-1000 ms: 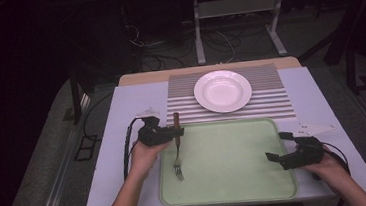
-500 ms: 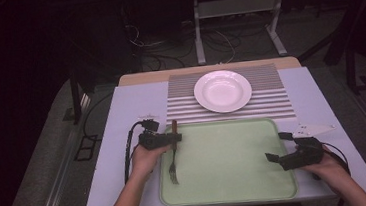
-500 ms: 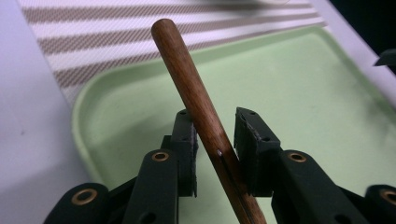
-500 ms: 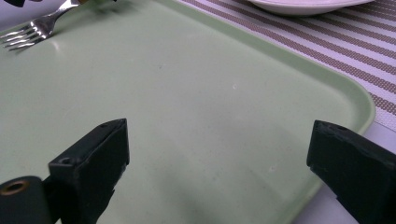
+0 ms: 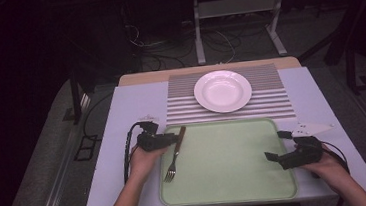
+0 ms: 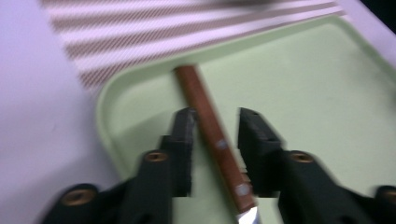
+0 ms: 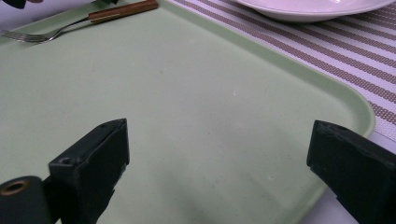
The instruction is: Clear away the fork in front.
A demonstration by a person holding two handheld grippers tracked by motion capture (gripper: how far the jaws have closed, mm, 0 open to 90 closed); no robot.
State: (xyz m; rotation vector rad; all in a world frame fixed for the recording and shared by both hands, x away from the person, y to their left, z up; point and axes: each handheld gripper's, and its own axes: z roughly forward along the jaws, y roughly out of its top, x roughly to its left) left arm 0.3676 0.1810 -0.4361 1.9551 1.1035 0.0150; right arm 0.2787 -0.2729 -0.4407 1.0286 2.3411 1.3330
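A fork (image 5: 174, 156) with a brown wooden handle lies slanted at the left end of the pale green tray (image 5: 228, 179), tines toward the person. My left gripper (image 5: 176, 139) reaches in from the left and straddles the handle. In the left gripper view the handle (image 6: 205, 112) runs between the jaws of the left gripper (image 6: 215, 123). It brushes the left one, and a gap shows before the right one. The jaws have just been closing. My right gripper (image 5: 276, 146) rests at the tray's right end, its jaws (image 7: 219, 140) wide open over bare tray (image 7: 187, 93). The fork (image 7: 70, 25) shows far off.
A white plate (image 5: 222, 90) sits on a striped placemat (image 5: 181, 108) behind the tray. The plate's rim (image 7: 317, 9) lies beyond the tray's corner. A white table carries all of it, with dark floor, cables and a metal stand behind.
The fork has shifted a little toward the person and now lies more slanted. The left gripper moved slightly nearer with it. The right gripper has stayed put.
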